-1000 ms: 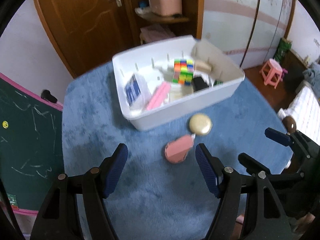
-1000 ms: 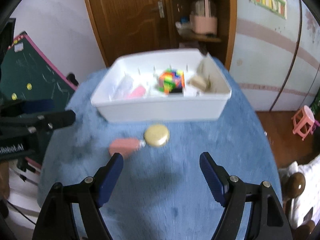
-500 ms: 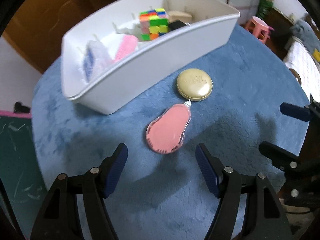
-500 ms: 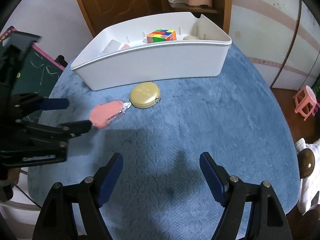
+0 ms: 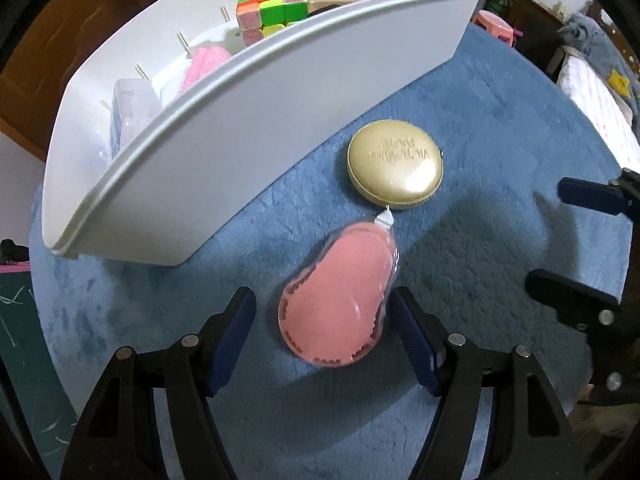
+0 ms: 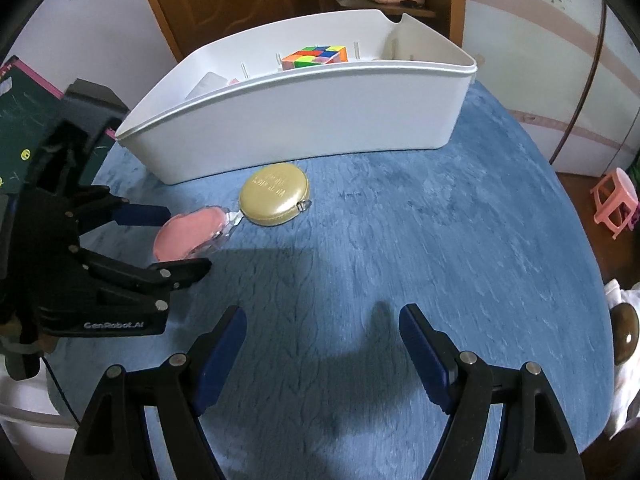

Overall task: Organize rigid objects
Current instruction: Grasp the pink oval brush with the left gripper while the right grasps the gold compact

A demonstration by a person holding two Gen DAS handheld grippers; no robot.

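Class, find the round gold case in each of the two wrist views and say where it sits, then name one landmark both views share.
Left wrist view: the round gold case lies right of centre on the blue cloth, just beyond the tip of the pink dispenser.
Right wrist view: the case lies left of centre, close in front of the white bin.
Shared landmark: the white bin holding the colourful puzzle cube.

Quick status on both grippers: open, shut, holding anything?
Left gripper: open, jaws just closing around the pink tape dispenser, not yet gripping.
Right gripper: open, holding nothing.
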